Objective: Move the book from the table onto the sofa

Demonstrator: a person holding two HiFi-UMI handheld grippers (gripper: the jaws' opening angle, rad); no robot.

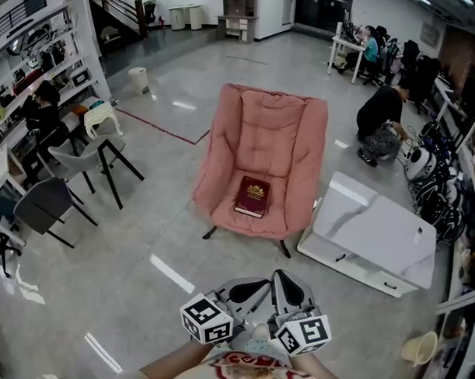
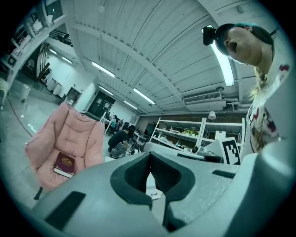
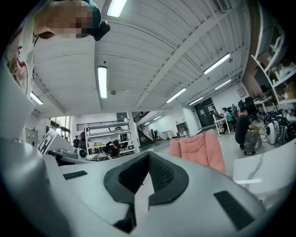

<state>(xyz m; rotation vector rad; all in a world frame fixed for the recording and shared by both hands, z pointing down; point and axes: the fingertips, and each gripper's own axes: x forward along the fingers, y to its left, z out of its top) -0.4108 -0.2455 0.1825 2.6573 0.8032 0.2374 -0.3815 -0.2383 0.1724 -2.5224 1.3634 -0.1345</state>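
The book (image 1: 252, 197) lies on the sofa (image 1: 286, 125) seat, off the desk (image 1: 371, 227); left hand-held gripper (image 1: 259, 285) and right hand-held gripper (image 1: 282, 276) are closed, empty; the task looks done

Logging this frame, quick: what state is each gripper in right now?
Left gripper: closed, holding nothing.
Right gripper: closed, holding nothing.

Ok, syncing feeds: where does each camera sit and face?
Head view: on the head, steeply down at sofa, book, table; forearms, left hand-held gripper, right hand-held gripper show.
Left gripper view: on that gripper, along its shut jaws towards the sofa; shirt at right.
Right gripper view: along its shut jaws, sofa at right; shirt at left.
Head and left gripper views share the book.
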